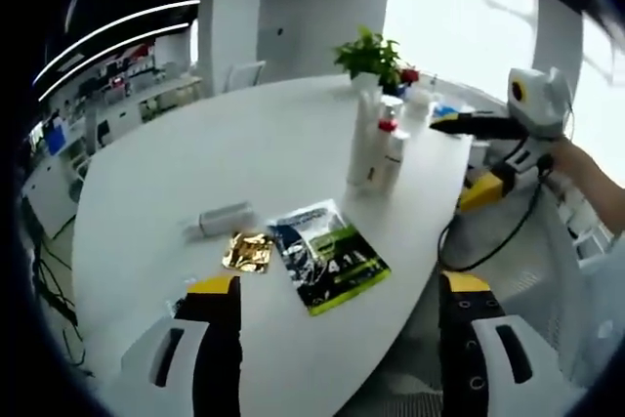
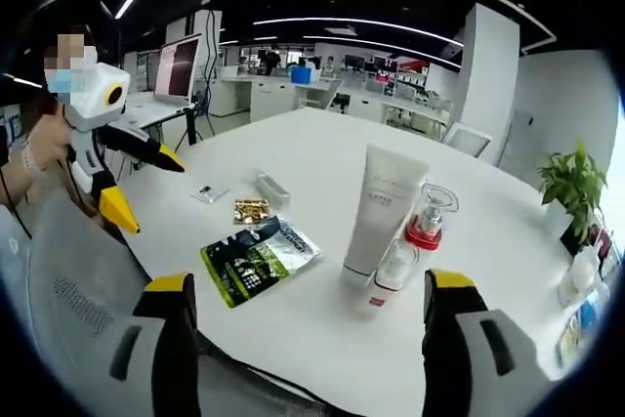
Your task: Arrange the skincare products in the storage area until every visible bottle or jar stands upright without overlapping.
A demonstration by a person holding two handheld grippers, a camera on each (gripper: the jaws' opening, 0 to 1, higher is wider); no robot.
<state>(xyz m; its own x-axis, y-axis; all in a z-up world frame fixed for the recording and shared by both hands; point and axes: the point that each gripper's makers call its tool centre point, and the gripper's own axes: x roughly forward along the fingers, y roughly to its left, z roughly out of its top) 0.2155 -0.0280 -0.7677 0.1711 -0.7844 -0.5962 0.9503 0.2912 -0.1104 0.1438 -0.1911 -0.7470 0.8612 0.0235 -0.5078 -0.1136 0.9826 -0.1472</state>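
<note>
Skincare products lie in two groups on the white desk (image 2: 322, 158). In the right gripper view, going left to right: a small flat sachet (image 2: 209, 193) at centre left, a clear tube (image 2: 271, 187) lying on its side beside it, a gold packet (image 2: 251, 210) just below, a green-and-black pouch (image 2: 258, 257) lying flat at lower centre, then a tall white tube (image 2: 379, 209) standing cap-down, touching or nearly touching a pump bottle with a red collar (image 2: 415, 249) at centre right.

Both grippers are empty with jaws wide. The right gripper (image 2: 311, 349) hangs off the desk edge, short of the pouch and bottles. The left gripper (image 1: 339, 349) points at the pouch (image 1: 328, 255) from the opposite side.

Judgement: the lying tube is the evident item to stand up. Approach it across its narrow width, grip near mid-length, rotate upright, and set it down well apart from the packet and the standing pair. Whether the two standing items overlap cannot be told.

The left gripper view shows the lying tube (image 1: 226, 217) with bare desk around it, and a potted plant (image 1: 369, 56) with further small containers at upper centre. The right gripper view shows the sachet and the clear pump head on the bottle.
</note>
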